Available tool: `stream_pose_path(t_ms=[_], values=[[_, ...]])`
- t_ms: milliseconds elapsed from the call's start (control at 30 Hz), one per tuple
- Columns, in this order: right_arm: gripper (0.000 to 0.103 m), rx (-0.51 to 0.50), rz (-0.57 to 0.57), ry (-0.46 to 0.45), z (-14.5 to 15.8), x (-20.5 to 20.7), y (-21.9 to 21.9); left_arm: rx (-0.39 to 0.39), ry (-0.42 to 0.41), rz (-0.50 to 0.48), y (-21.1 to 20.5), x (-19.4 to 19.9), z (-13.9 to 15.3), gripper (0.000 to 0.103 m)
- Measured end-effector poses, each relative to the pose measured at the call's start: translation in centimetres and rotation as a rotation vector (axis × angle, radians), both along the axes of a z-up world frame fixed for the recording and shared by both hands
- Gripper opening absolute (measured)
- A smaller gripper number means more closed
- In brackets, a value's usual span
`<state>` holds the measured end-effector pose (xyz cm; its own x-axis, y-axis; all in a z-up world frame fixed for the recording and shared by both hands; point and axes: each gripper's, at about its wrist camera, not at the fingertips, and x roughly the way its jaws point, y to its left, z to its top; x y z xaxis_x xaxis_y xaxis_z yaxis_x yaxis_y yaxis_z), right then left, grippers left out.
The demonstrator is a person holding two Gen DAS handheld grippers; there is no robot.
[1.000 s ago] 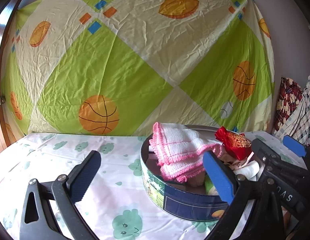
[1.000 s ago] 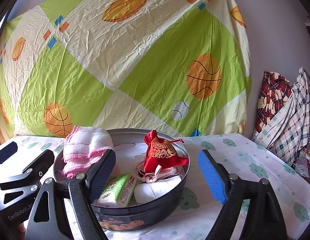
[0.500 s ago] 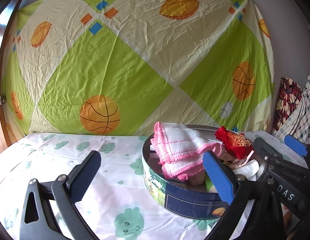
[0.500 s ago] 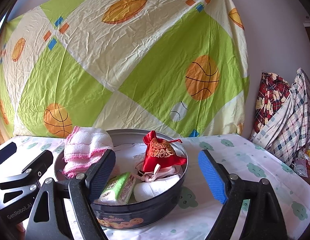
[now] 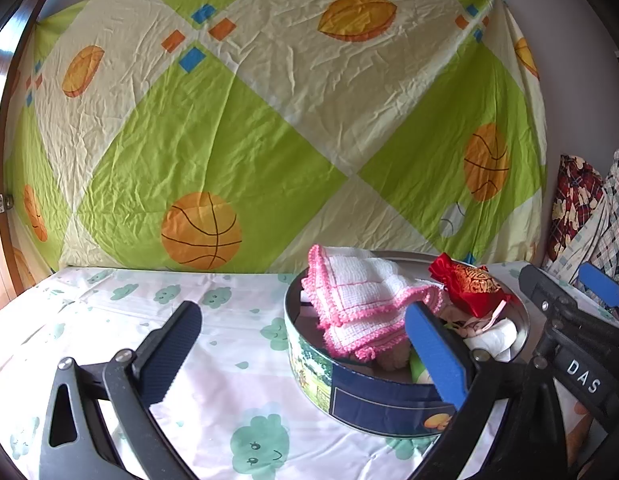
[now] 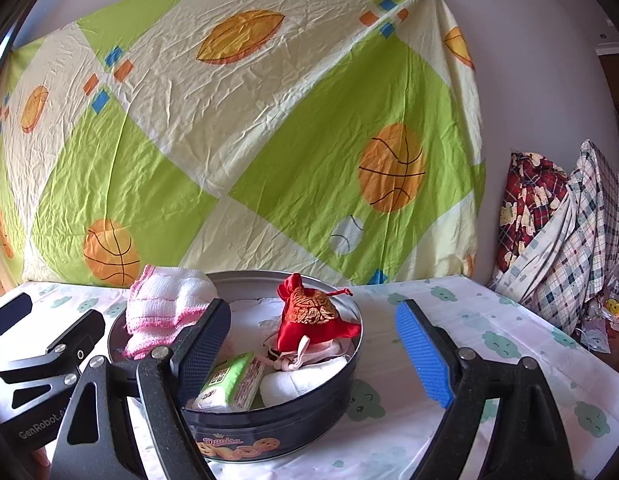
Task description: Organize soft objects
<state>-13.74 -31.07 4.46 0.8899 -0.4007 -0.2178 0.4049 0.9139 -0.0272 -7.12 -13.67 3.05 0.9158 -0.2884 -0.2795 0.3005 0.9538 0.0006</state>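
Observation:
A round dark cookie tin [image 6: 269,436] stands on the cloud-print tablecloth. It holds a white towel with pink trim [image 6: 165,304] draped over its left rim, a red and gold drawstring pouch [image 6: 313,316], a green tissue pack [image 6: 233,380] and a white roll [image 6: 301,380]. The tin [image 5: 373,404], towel [image 5: 361,300] and pouch [image 5: 469,288] also show in the left wrist view. My left gripper [image 5: 301,352] is open and empty, just left of the tin. My right gripper [image 6: 313,348] is open and empty, in front of the tin.
A green and cream sheet with basketball prints [image 6: 249,140] hangs behind the table. Plaid cloths [image 6: 557,232] are piled at the right past the table edge. A wooden door frame [image 5: 1,200] stands at far left.
Both grippers have drawn back slightly from the tin and stayed open. Nothing in the tin has moved.

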Motion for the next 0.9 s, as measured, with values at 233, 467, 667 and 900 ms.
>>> stream_pose_path(t_ms=[233,467,667,900], values=[[0.087,-0.01,-0.014,-0.029,0.2,-0.7,0.0,0.001,-0.001,0.0,0.0,-0.2,0.1,0.103],[0.087,-0.02,-0.026,-0.047,0.5,-1.1,0.0,0.005,-0.009,0.005,0.0,-0.4,0.1,0.103],[0.087,-0.038,-0.031,-0.073,0.7,-1.6,0.3,0.012,-0.014,0.014,-0.1,-0.4,0.1,0.103],[0.088,-0.038,-0.033,-0.068,0.7,-1.6,0.3,0.011,0.003,0.0,-0.1,-0.2,0.0,0.103]])
